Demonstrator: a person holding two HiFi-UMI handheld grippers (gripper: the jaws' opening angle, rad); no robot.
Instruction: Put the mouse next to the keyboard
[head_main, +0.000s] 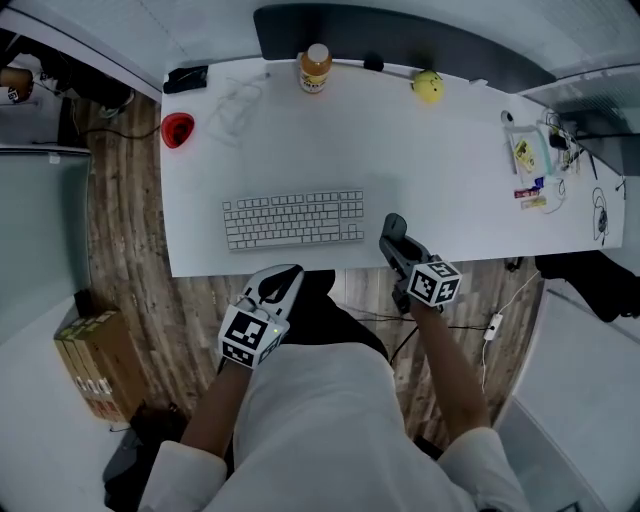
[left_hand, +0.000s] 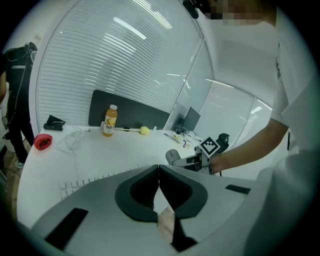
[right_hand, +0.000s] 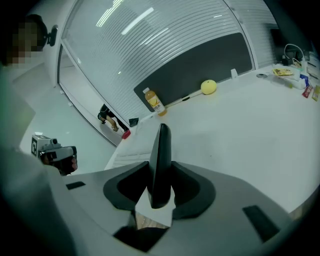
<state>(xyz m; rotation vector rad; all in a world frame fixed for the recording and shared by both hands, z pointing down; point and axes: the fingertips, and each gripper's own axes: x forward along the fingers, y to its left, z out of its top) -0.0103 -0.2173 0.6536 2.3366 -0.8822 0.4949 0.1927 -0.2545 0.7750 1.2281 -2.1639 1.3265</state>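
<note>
The keyboard (head_main: 293, 219) lies on the counter (head_main: 430, 170) near its front edge, with a bottle (head_main: 315, 68) behind it at the back edge and a round thing (head_main: 428, 86) right of the bottle. Small clutter (head_main: 535, 160) lies at the counter's right end. Just right of the keyboard, at the front edge, the mouse (head_main: 394, 226) sits in the right claw (head_main: 398, 250); the left claw (head_main: 288, 272) is off the counter, before the keyboard.

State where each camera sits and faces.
Head view: on the person's head, looking down on desk, keyboard, left tongs, right tongs.
Left gripper view: on the left tongs, facing across the desk; right forearm shows.
Right gripper view: on the right tongs, clamping the mouse, facing the desk; left tongs show.
All share the bottle.
</note>
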